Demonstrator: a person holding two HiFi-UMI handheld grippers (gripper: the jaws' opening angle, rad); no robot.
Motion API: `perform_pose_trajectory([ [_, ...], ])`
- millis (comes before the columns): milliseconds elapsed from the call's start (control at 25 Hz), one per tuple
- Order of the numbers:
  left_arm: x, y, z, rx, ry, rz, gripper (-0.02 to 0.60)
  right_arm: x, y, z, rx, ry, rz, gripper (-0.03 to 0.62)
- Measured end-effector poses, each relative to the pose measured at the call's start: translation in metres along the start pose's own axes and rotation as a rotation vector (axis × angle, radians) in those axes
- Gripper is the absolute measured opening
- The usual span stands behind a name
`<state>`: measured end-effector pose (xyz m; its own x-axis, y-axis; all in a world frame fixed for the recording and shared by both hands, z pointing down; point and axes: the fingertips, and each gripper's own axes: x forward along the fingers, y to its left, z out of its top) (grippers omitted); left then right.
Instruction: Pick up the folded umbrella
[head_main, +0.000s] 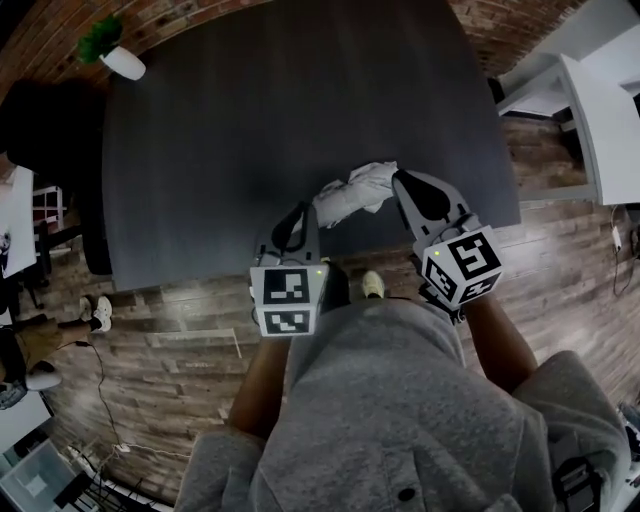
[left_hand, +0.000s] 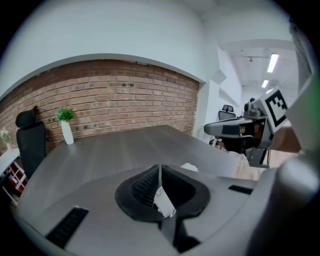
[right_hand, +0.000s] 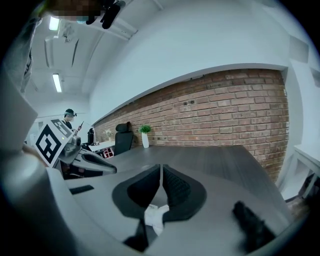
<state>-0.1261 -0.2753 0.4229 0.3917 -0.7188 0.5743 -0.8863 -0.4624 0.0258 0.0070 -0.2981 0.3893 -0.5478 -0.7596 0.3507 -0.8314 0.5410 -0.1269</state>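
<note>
Item under inspection: the folded umbrella (head_main: 355, 190), which shows as a crumpled white bundle. It is at the near edge of the dark grey counter (head_main: 250, 120), directly between the two grippers. The head view does not settle whether it rests on the counter or is clear of it.

Left gripper (head_main: 298, 218): the tip meets the left end of the bundle. In the left gripper view its jaws are pressed together, with a strip of the white fabric (left_hand: 164, 202) pinched between the pads. A further scrap of white shows just beyond the gripper body, over the counter surface.

Right gripper (head_main: 405, 185): the tip meets the right end of the bundle. In the right gripper view the jaws are closed against each other along their upper length, and a fold of white fabric (right_hand: 155, 215) is caught between them at the base.

Both grippers angle downward toward the counter edge. The marker cubes (head_main: 288, 300) face the head camera.

Surroundings: a potted plant (head_main: 125, 63) in a white vase stands at the far left corner of the counter, well apart from the umbrella. A brick wall (left_hand: 115, 100) runs behind it, and a black chair (left_hand: 30, 145) sits at the left end. The floor (head_main: 180, 340) is wood plank.
</note>
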Motion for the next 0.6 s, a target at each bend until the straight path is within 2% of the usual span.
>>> perform_pose_trajectory([
  [320,0.032,-0.012,-0.003,0.046,0.040,-0.112,0.025,0.004,-0.021,-0.003,0.022,0.016,-0.054,0.032],
  [360,0.036,-0.014,-0.004,0.050,0.050,-0.126,0.041,0.003,-0.023,-0.004,0.025,0.018,-0.059,0.031],
  [440,0.043,-0.019,-0.010,0.057,0.076,-0.156,0.140,0.002,-0.025,-0.007,0.029,0.023,-0.067,0.031],
  [600,0.057,-0.024,-0.024,0.098,0.141,-0.202,0.196,0.002,-0.028,-0.009,0.035,0.028,-0.082,0.032],
])
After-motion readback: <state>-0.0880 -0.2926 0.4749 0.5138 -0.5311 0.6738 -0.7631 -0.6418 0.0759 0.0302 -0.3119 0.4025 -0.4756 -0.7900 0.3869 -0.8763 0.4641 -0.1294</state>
